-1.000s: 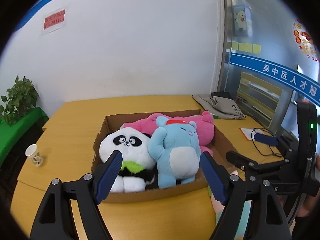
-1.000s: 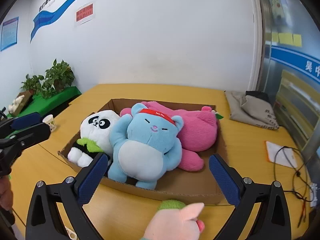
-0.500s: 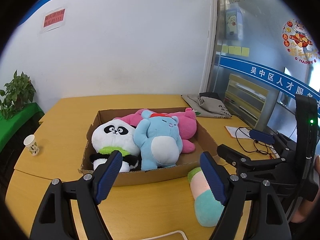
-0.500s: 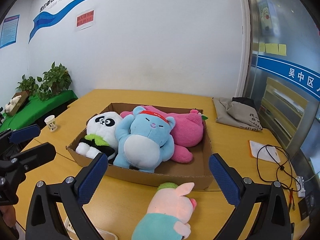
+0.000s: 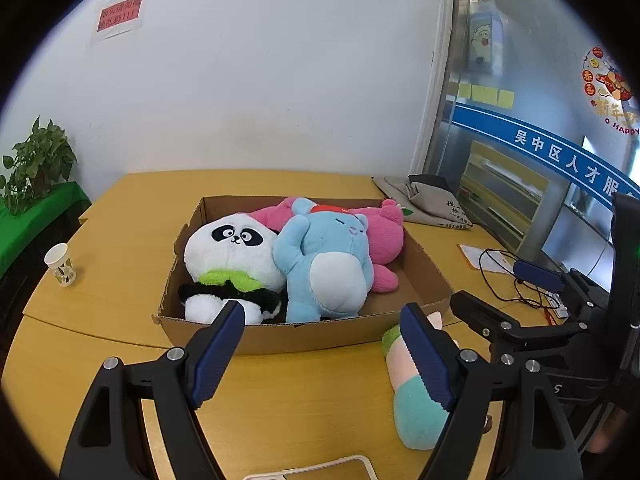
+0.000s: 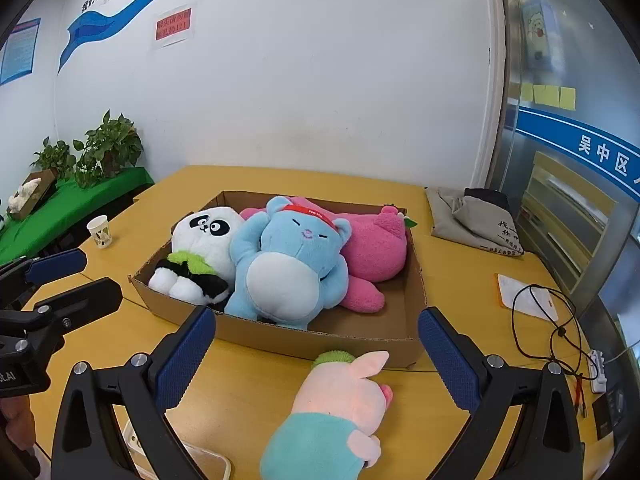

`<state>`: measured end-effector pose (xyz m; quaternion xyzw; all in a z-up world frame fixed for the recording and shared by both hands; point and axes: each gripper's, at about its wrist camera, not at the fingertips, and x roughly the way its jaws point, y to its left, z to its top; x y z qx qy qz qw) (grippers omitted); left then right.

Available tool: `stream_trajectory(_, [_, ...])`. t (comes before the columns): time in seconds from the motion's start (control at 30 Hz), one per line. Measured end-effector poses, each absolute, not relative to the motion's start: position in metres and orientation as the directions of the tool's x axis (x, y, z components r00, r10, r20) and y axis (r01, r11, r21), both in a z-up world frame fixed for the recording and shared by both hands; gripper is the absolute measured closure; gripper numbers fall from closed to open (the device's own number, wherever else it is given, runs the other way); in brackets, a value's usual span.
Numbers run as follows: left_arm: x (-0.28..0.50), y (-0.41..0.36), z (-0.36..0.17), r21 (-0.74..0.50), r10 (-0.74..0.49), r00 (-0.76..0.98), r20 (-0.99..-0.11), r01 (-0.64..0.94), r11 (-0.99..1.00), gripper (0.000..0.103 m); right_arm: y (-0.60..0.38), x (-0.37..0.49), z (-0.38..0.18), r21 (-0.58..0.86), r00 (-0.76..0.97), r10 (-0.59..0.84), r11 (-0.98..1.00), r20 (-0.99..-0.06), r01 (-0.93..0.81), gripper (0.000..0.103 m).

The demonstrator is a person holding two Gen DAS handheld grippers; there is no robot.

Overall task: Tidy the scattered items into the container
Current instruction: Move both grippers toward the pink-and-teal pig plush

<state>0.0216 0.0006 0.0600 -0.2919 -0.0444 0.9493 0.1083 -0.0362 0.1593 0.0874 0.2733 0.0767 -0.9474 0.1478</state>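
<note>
Both pairs of jaws stand wide apart with nothing clamped. Your left gripper (image 5: 322,354) hangs over bare tabletop (image 5: 120,280) just in front of the cardboard box (image 5: 280,336), and your right gripper (image 6: 316,354) frames the pink pig plush (image 6: 340,396), which lies between its fingers untouched by either pad.

That pig, with its teal lower half and green tuft, lies on the tabletop just outside the box's near wall; whether its tuft touches the cardboard you cannot tell. In the left wrist view your right-hand finger (image 5: 426,358) covers its middle. 3 toys already fill the box: a panda plush (image 6: 204,248) on the left, a blue bear plush (image 6: 286,272) with a red headband in the middle, and a pink plush (image 6: 376,248) behind it on the right. The bear hides most of the pink one, so its shape is hard to make out.

Around you, a paper cup (image 6: 100,232) stands well apart on the left, a grey cloth bag (image 6: 472,220) lies at the far right, and a black cable (image 6: 548,324) loops over a sheet of paper (image 6: 520,292) near the right edge. A white flat object (image 6: 180,456) at the bottom is cut off by the frame and by your gripper. Potted plants (image 6: 108,148) sit on a green-covered ledge beyond the tabletop.
</note>
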Motion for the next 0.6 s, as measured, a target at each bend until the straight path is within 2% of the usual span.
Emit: stream_trajectory(0.6, [0.010, 0.002, 0.042, -0.161, 0.247, -0.773, -0.584, -0.187, -0.969, 0.023, 0.164, -0.052, 0.065, -0.061, -0.776, -0.198, -0.955, -0.599, 0.291, 0.000])
